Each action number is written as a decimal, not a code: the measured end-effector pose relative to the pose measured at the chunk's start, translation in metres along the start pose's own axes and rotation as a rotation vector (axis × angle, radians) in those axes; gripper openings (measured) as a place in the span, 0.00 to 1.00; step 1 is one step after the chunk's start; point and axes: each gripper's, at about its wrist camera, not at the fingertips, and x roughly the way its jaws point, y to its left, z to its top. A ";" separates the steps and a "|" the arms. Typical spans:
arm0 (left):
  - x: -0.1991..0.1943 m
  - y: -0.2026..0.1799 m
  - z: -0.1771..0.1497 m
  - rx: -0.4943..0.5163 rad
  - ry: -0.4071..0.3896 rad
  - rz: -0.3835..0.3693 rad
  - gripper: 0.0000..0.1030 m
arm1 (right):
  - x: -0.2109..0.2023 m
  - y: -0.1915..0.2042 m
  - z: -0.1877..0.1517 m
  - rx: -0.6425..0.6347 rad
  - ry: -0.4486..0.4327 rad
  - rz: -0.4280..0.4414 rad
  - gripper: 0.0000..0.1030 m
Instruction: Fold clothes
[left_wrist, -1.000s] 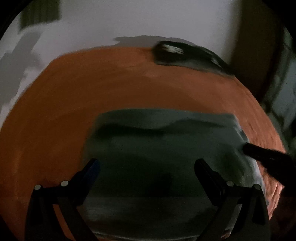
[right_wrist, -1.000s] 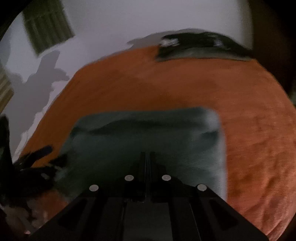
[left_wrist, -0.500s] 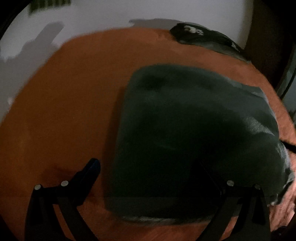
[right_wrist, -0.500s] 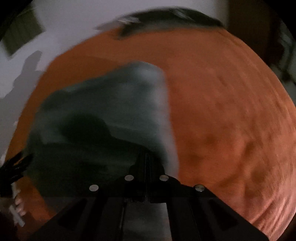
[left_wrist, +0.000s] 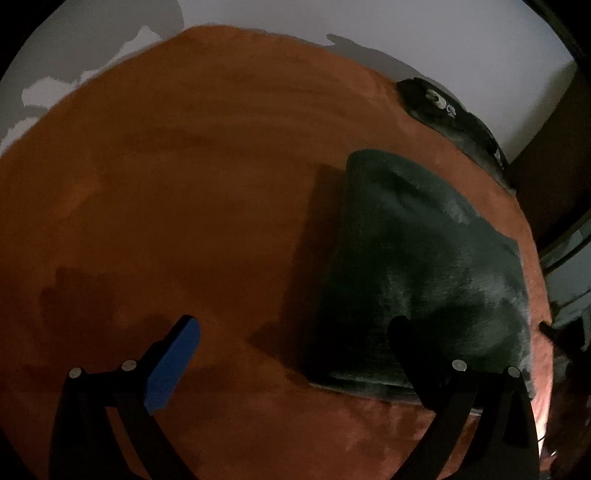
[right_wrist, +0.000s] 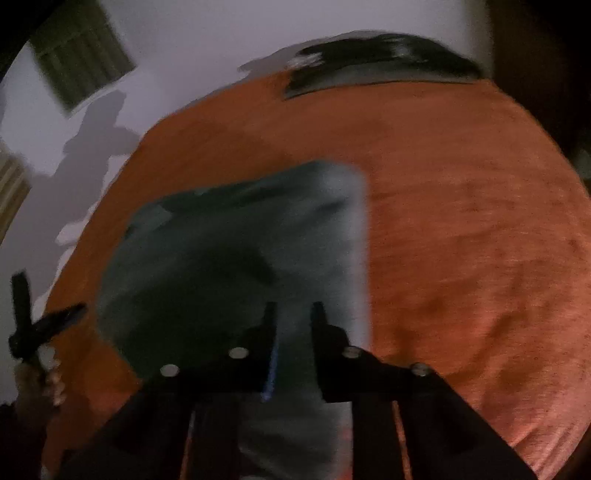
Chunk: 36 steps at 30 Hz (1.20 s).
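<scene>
The right gripper (right_wrist: 293, 314) points steeply down over the near edge of the folded dark green garment (right_wrist: 229, 266); its jaws are opening, with a narrow gap between the black fingers (right_wrist: 267, 325), and the green cloth shows through that gap, though blur hides whether the pads still touch it. The left gripper (left_wrist: 295, 336) has its jaws spread wide with nothing between them: the finger with the blue pad (left_wrist: 171, 365) stands over bare cover, and the other black finger (left_wrist: 410, 350) overlaps the near left part of the garment (left_wrist: 417, 273) in the view, contact not determinable. In the right wrist view the left gripper (right_wrist: 40, 325) appears at the far left edge, beside the garment's left side, with part of the holding hand (right_wrist: 40, 380) visible below it. The garment lies as a roughly rectangular folded stack on the orange bed cover (left_wrist: 184, 184), toward the cover's right portion in the left wrist view. A second dark garment with white markings (left_wrist: 454, 118) lies at the far edge of the cover, well apart from the folded stack, against a pale wall (left_wrist: 424, 33). A slatted vent (right_wrist: 81, 62) is mounted on the wall at upper left.
</scene>
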 end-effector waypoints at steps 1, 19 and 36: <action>0.001 -0.001 -0.001 -0.009 0.010 -0.010 0.99 | 0.007 0.011 -0.004 -0.026 0.030 0.004 0.17; -0.004 -0.008 -0.018 0.067 0.021 0.038 0.99 | -0.024 -0.004 -0.076 -0.043 0.105 -0.086 0.51; -0.028 -0.148 -0.110 0.606 -0.021 -0.137 0.99 | -0.055 0.038 -0.074 -0.270 -0.110 -0.259 0.11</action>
